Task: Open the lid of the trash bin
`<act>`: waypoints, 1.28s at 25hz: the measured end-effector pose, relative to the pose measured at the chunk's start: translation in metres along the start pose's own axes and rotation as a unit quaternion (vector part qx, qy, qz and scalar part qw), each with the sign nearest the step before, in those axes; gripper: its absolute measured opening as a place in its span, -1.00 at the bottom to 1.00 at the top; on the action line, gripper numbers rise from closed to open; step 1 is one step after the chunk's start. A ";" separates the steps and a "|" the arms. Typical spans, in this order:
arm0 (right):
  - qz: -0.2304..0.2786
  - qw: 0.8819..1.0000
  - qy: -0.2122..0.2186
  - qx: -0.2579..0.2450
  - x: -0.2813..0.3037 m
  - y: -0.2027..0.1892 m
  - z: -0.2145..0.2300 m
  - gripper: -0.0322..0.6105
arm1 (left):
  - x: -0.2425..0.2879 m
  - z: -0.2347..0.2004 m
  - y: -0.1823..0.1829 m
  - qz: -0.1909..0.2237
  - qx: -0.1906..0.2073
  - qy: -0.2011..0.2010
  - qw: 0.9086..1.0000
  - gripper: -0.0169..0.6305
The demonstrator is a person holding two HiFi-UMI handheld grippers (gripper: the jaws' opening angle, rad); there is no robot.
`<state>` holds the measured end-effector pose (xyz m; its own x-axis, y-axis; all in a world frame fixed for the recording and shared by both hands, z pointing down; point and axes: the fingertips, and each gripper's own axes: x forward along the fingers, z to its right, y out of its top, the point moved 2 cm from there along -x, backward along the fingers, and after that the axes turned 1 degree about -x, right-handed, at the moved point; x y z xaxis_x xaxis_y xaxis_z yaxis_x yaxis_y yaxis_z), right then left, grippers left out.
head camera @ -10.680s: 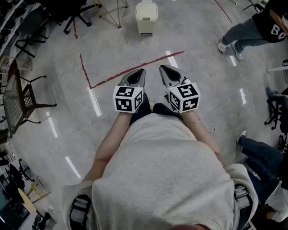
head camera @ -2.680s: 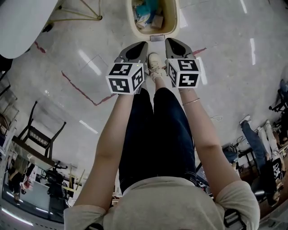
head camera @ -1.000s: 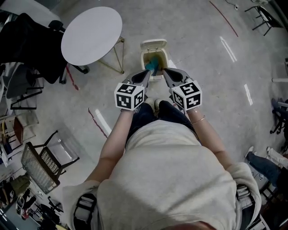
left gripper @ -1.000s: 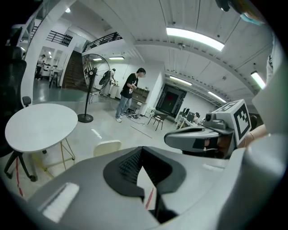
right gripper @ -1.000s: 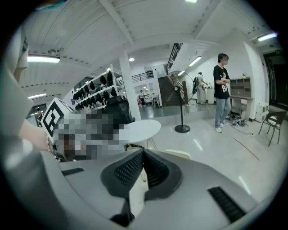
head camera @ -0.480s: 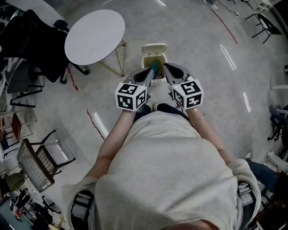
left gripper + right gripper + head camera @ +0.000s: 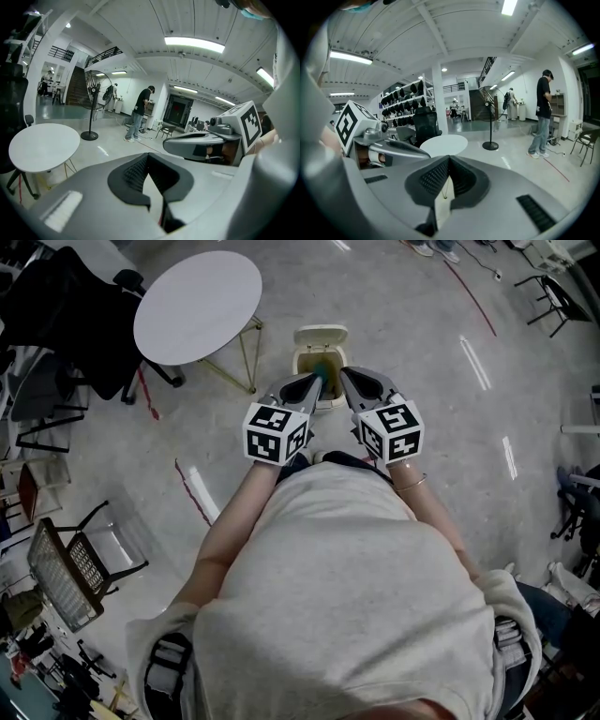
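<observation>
I hold the left gripper (image 7: pixel 312 382) and right gripper (image 7: pixel 349 377) side by side at waist height, both empty, each pair of fingers pressed together at the tips. Just past those tips the cream trash bin (image 7: pixel 300 367) stands on the floor, its lid (image 7: pixel 322 336) tipped up and something teal inside. A round white table (image 7: pixel 197 306) stands to its left.

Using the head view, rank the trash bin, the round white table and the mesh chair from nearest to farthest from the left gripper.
1. Trash bin, just ahead of the left gripper.
2. Round white table, ahead and to the left.
3. Mesh chair, far left and behind.
</observation>
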<state>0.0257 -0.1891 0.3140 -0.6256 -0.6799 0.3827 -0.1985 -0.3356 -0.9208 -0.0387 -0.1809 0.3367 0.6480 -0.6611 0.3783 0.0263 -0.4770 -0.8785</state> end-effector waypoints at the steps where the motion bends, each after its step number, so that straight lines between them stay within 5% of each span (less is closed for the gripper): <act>1: 0.000 1.000 0.001 0.000 -0.001 0.000 0.000 -0.88 | 0.001 0.001 0.000 -0.001 0.001 0.001 1.000 -0.92; 32: -0.029 1.000 0.000 0.002 -0.003 -0.017 -0.004 -0.88 | 0.003 0.001 -0.017 -0.019 -0.007 0.009 1.000 -0.92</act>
<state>0.0279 -0.1793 0.3284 -0.6133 -0.6592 0.4350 -0.2310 -0.3770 -0.8969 -0.0363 -0.1739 0.3524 0.6332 -0.6526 0.4162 0.0390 -0.5102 -0.8592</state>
